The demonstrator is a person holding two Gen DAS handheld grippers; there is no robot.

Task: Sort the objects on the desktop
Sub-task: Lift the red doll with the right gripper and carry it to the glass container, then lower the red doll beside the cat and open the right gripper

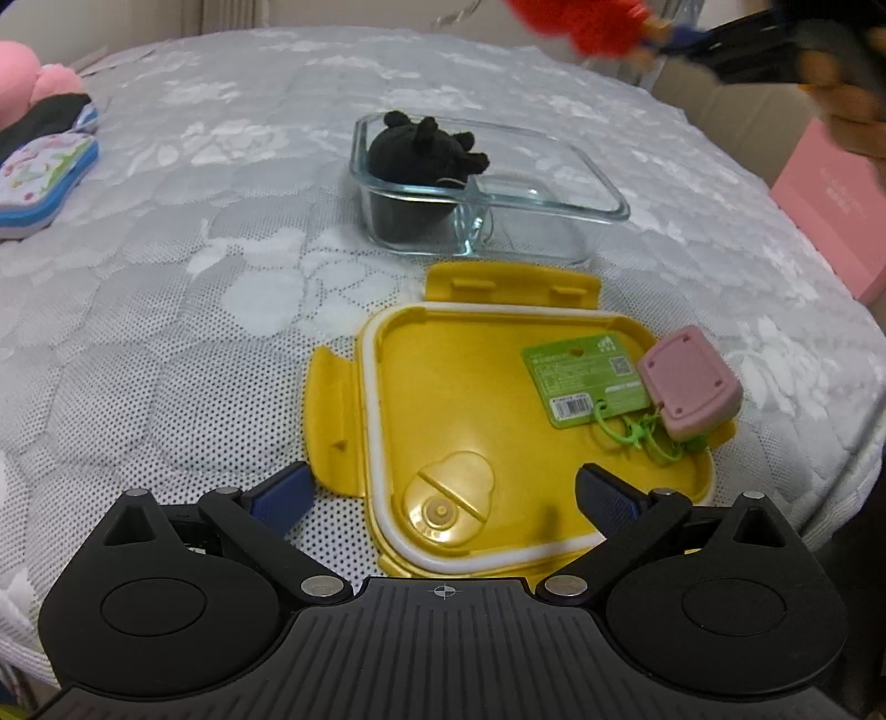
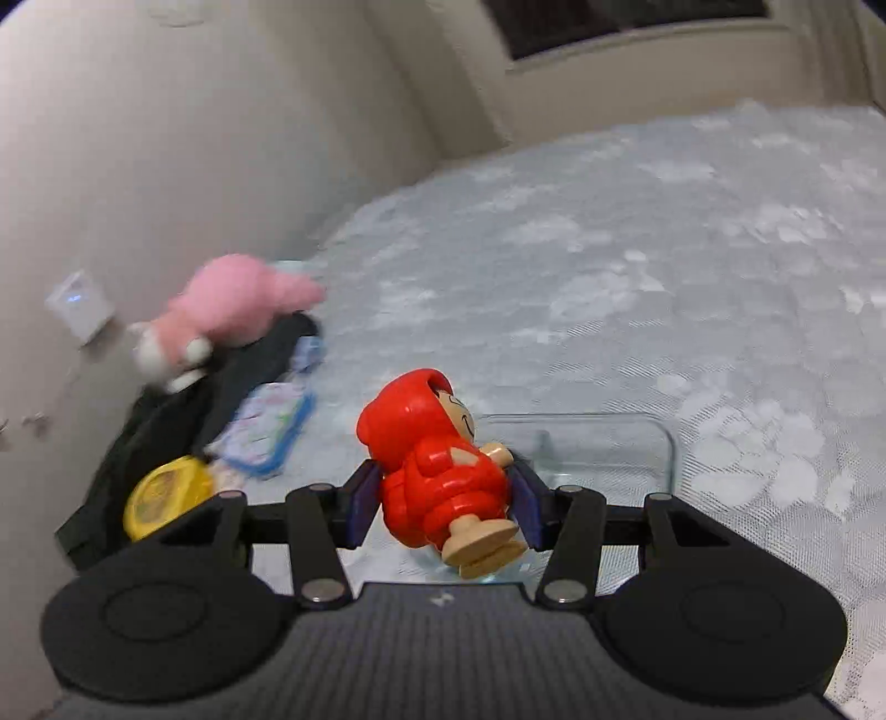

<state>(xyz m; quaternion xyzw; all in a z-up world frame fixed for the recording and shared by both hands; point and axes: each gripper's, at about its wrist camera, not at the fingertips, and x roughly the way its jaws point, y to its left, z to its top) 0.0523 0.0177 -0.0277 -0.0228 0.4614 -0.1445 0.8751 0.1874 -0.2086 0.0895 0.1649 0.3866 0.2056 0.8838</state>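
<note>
While gripper-pinched point(image 2: 443, 495): glossy rounded red figurine point(image 2: 437, 471).

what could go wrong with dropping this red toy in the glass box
The red figure lies sideways between the right gripper pads, over the glass box edge, so it might hit the rim and bounce out. The black plush already fills one compartment, so it may only fit the other. The left gripper hangs open over the yellow lid and could nudge it.

A pale lace cloth point(image 1: 221, 232) with a leaf pattern covers the tabletop. A beige wall point(image 2: 138, 138) stands behind it, with a white socket point(image 2: 80, 304) low down. A dark window point(image 2: 626, 22) sits above a ledge. Light is soft and even.
</note>
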